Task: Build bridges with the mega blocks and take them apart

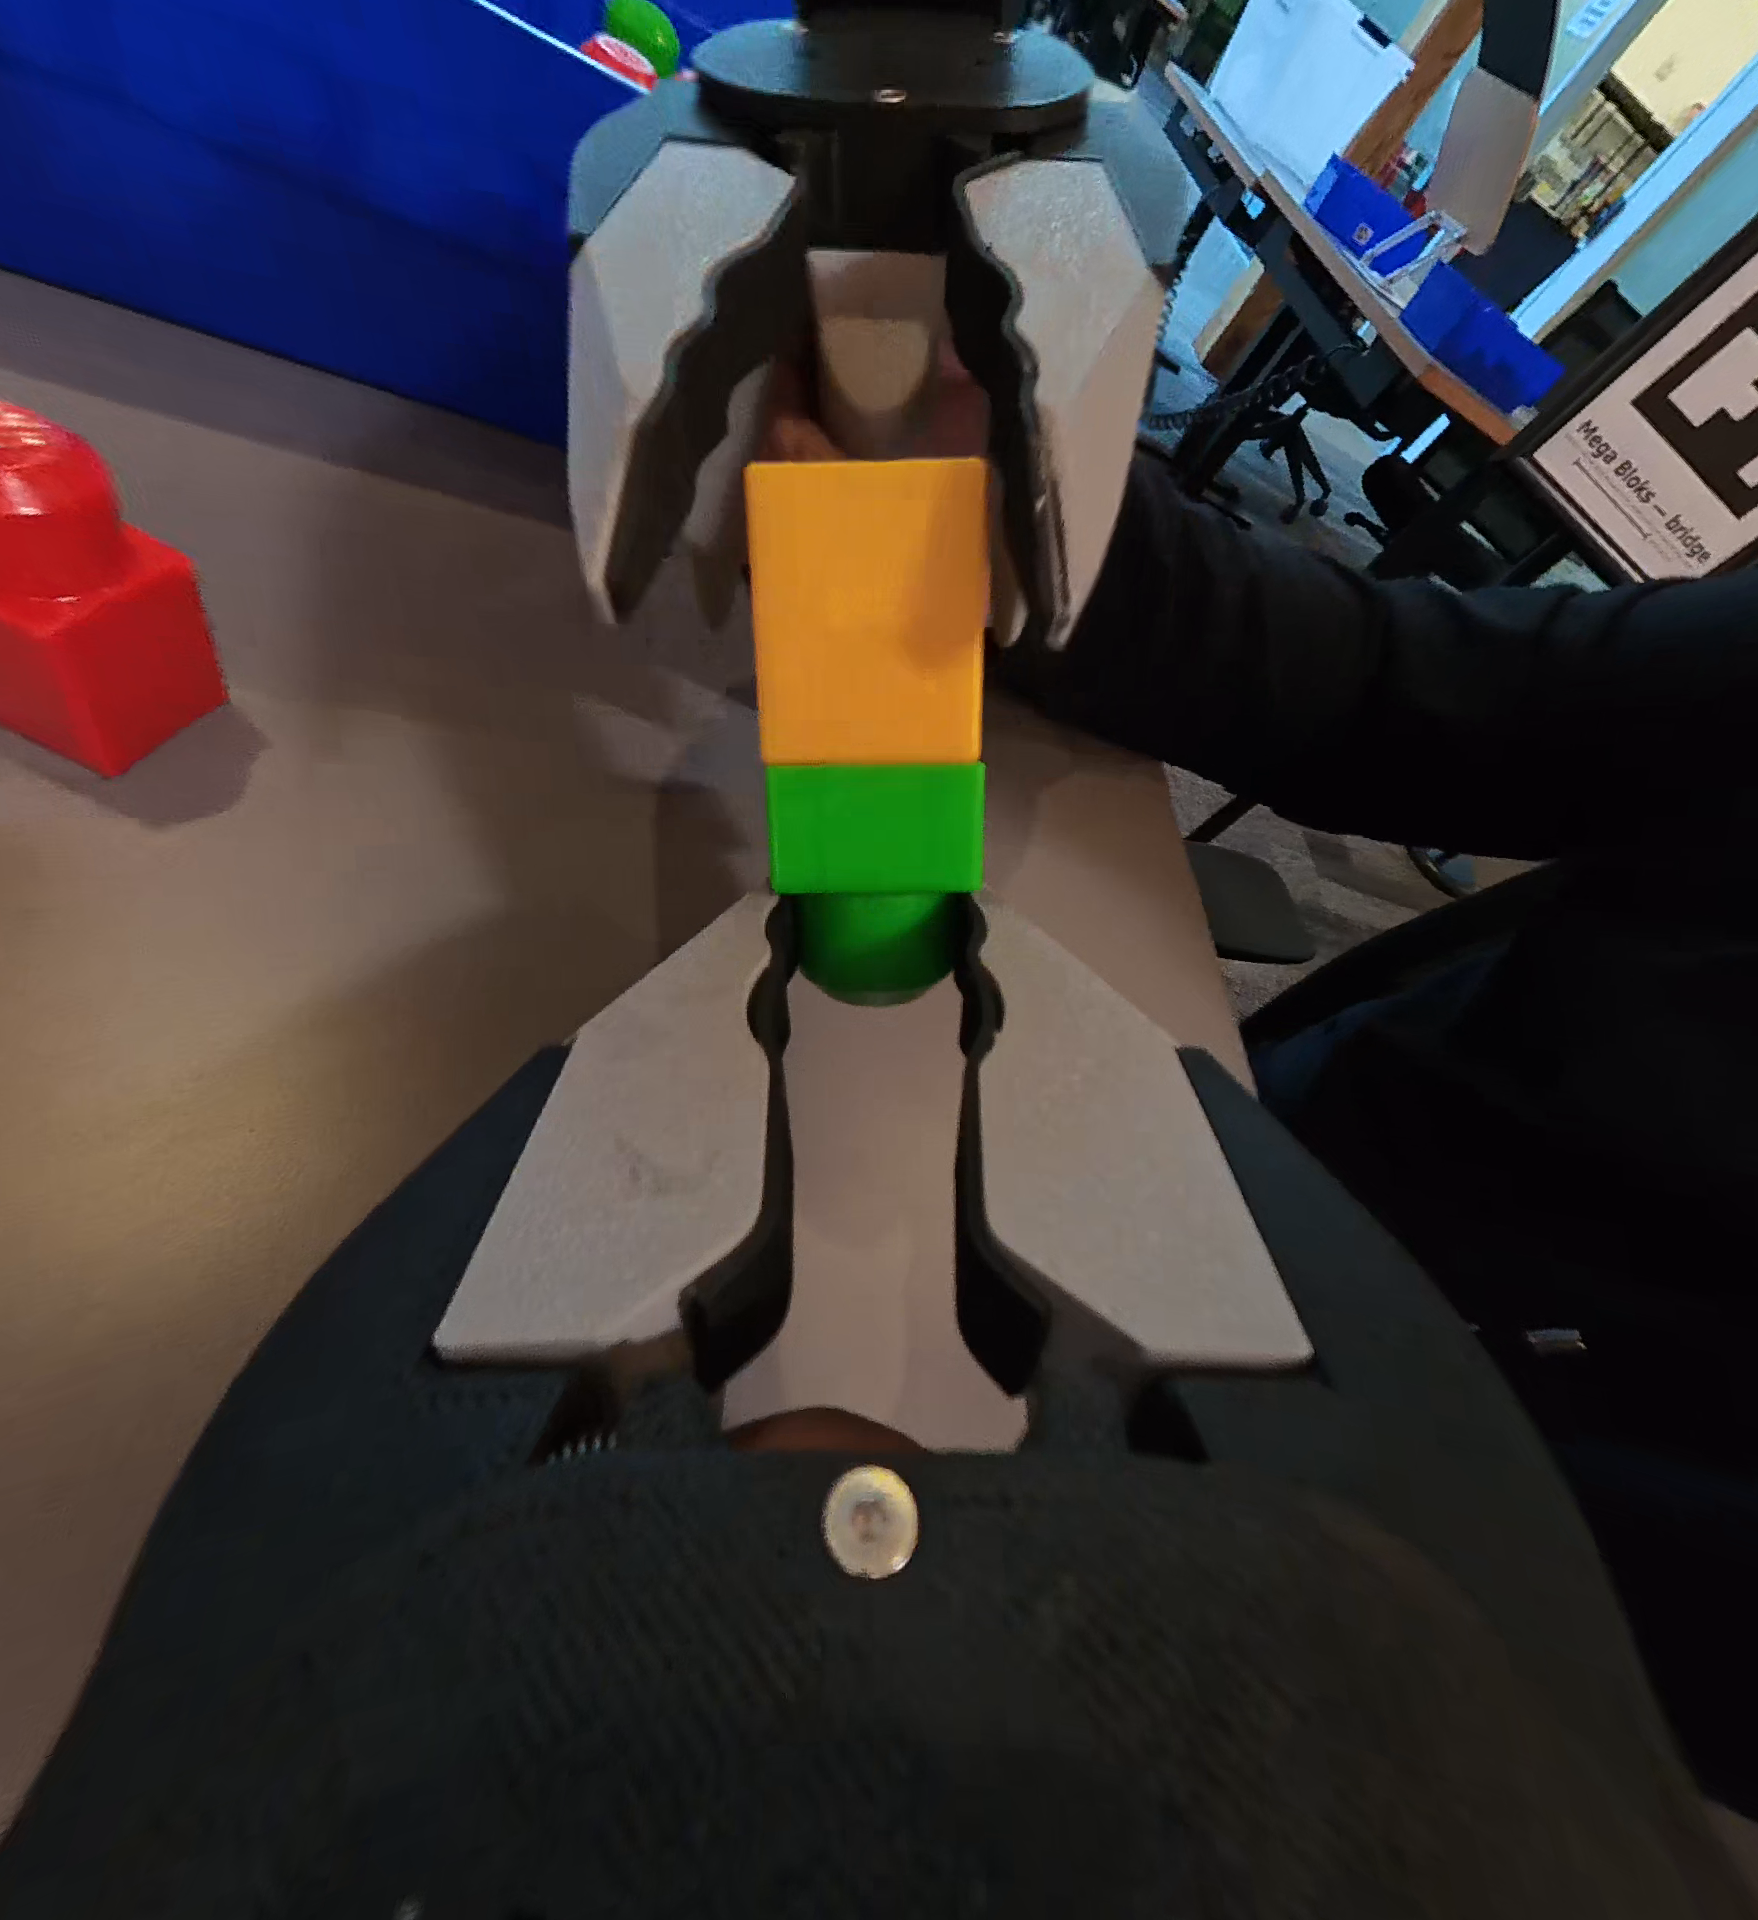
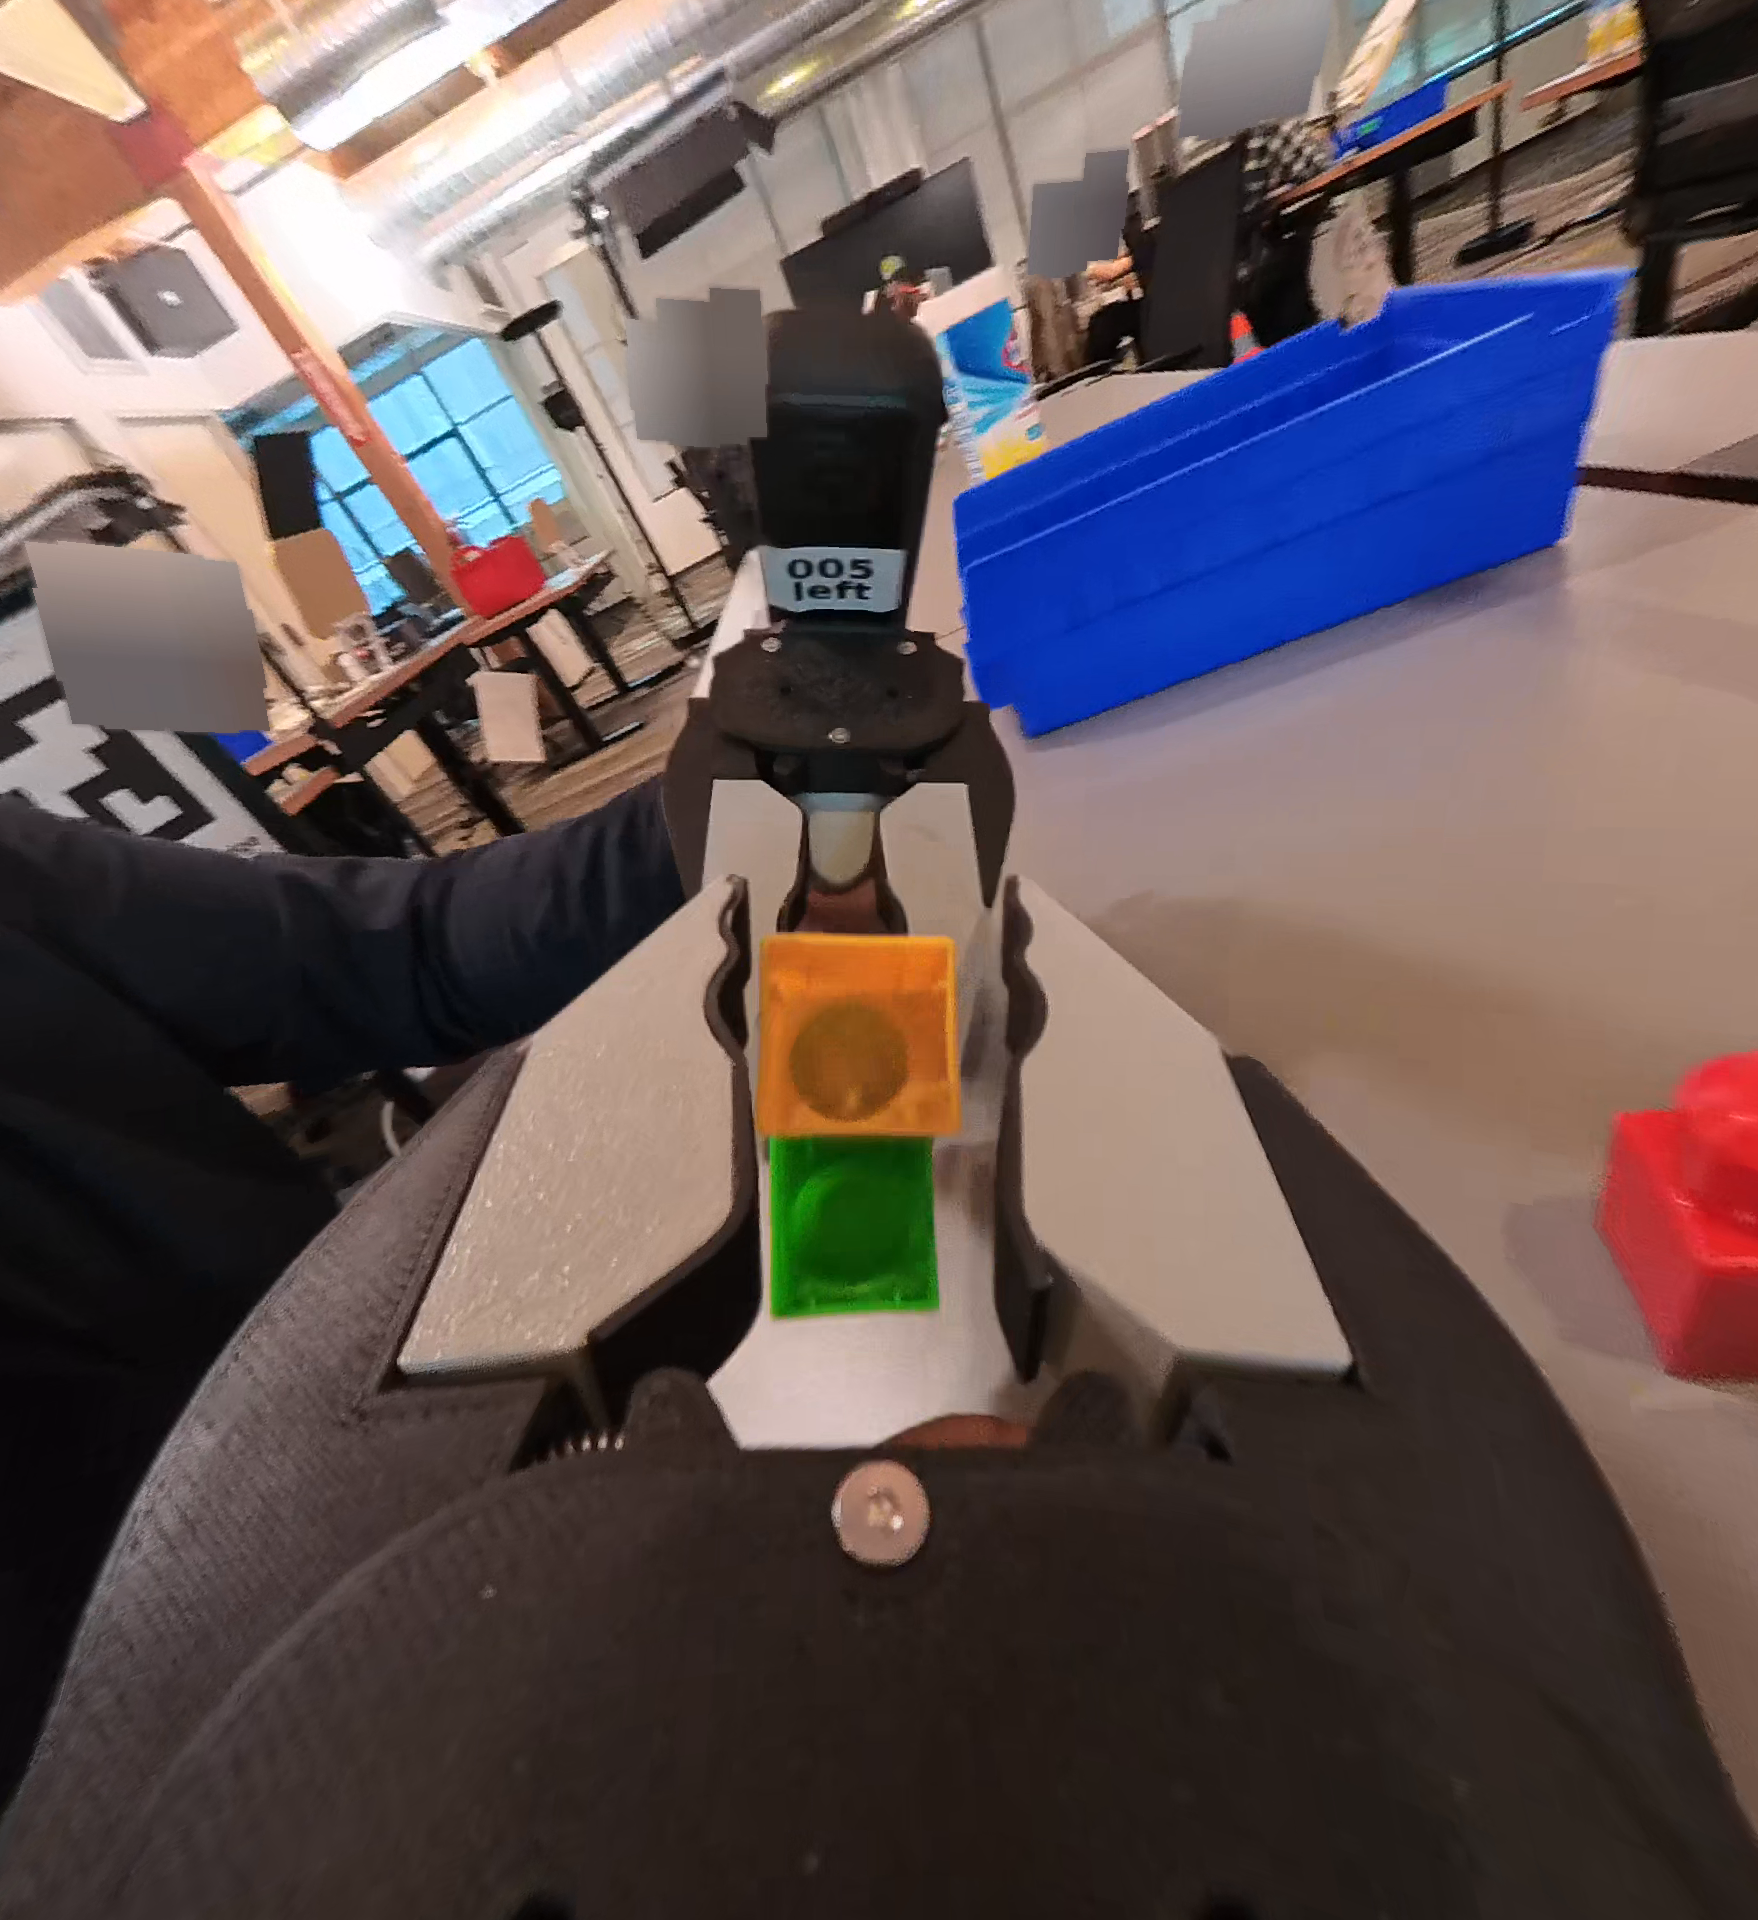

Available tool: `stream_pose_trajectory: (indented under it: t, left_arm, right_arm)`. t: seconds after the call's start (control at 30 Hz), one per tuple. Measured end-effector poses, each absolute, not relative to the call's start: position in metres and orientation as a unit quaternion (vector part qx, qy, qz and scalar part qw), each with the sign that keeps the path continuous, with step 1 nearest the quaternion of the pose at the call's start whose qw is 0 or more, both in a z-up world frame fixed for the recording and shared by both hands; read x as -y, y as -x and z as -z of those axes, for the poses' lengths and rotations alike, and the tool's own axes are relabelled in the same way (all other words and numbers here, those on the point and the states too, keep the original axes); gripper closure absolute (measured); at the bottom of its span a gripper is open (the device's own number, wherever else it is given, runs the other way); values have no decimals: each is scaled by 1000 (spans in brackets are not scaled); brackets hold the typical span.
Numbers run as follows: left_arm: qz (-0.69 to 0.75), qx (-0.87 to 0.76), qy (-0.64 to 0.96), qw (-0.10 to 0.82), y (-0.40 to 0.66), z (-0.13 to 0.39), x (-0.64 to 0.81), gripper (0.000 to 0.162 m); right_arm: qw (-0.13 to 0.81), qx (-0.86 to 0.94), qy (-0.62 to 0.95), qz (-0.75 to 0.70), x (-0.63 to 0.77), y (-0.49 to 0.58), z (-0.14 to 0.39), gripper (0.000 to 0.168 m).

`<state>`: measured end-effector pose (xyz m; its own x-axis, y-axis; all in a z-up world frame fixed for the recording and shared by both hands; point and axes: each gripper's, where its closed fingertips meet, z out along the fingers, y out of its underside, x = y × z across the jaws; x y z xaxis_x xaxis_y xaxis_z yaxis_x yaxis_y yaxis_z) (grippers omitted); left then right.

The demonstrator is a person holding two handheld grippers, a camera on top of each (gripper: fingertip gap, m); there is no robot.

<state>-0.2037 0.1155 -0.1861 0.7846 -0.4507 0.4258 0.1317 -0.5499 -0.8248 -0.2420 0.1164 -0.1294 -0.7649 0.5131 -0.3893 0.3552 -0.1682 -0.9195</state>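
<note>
A yellow-orange block (image 1: 870, 613) and a green block (image 1: 875, 826) are joined end to end and held in the air between my two grippers. My left gripper (image 1: 870, 925) is shut on the green block's round stud. My right gripper (image 1: 844, 613) comes in from the far side, its jaws closed against the yellow-orange block's sides. In the right wrist view my right gripper (image 2: 875, 914) holds the yellow-orange block (image 2: 854, 1039), with the green block (image 2: 851, 1226) just below it. The left gripper (image 2: 839, 831) faces me behind them. A red block (image 1: 54, 603) lies alone on the table.
The grey table (image 1: 283, 1039) runs under both grippers. A blue bin (image 2: 1270, 540) stands at its far side and holds a green and a red piece (image 1: 636, 42). The red block (image 2: 1727, 1216) is at the right. A dark sleeve (image 1: 1426, 707) and a marker sign (image 1: 1706, 395) sit beside the table's edge. My hands' fingertips stand some 6 cm from each other.
</note>
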Motion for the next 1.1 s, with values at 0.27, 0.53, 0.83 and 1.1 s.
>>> stream_pose_trajectory:
  t: [0.27,0.53,0.83,1.1]
  left_arm:
    - [291,-93,828,470,214,184,-113,135]
    - [280,-103,830,471,213,183,-112,135]
    - [264,-85,844,459,217,199,-120,113]
    - [327,-67,791,513,206,172,-129,112]
  right_arm:
    - [39,678,349,-646,-118,236,145,116]
    - [33,703,339,-624,-107,234,158,133]
    - [32,650,352,-673,-117,240,140,132]
    - [46,634,342,-692,-110,245,134,133]
